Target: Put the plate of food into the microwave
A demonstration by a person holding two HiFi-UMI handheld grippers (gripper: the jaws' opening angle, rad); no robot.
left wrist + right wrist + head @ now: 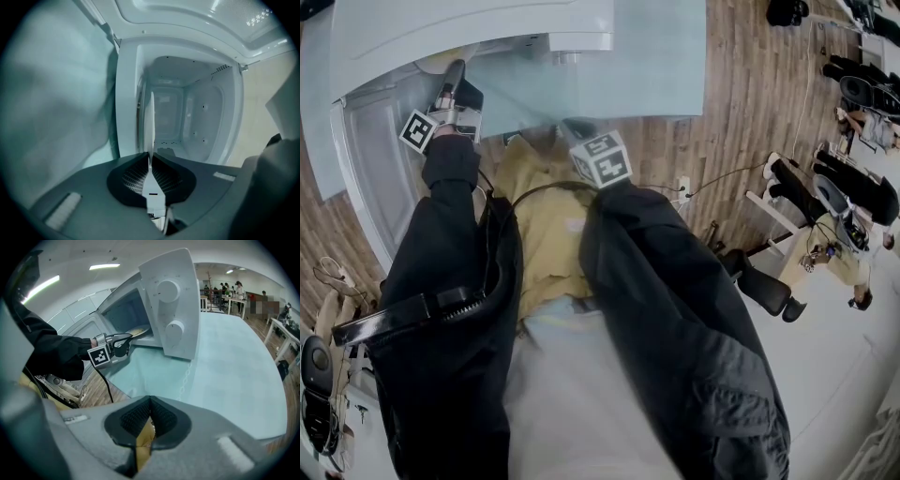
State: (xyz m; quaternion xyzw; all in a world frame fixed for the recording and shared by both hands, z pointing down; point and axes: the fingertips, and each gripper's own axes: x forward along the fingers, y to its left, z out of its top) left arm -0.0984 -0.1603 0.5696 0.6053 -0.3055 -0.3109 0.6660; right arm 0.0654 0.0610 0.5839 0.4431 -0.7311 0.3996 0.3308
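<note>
Your left claw point(149, 158) was clamped on the rim of the plate point(151, 122). The plate showed edge-on in that claw's view and reached through the mouth of the microwave point(201, 112) at twelve o'clock. The door point(56, 117) hung open at nine o'clock. Your right claw point(149, 414) had its jaws together on nothing. In the head view it sat by the tabletop point(234, 376) edge, at four o'clock from the left one.

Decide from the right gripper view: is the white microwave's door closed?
No, the microwave's door hangs open, and the left gripper holds a flat plate at the opening.
</note>
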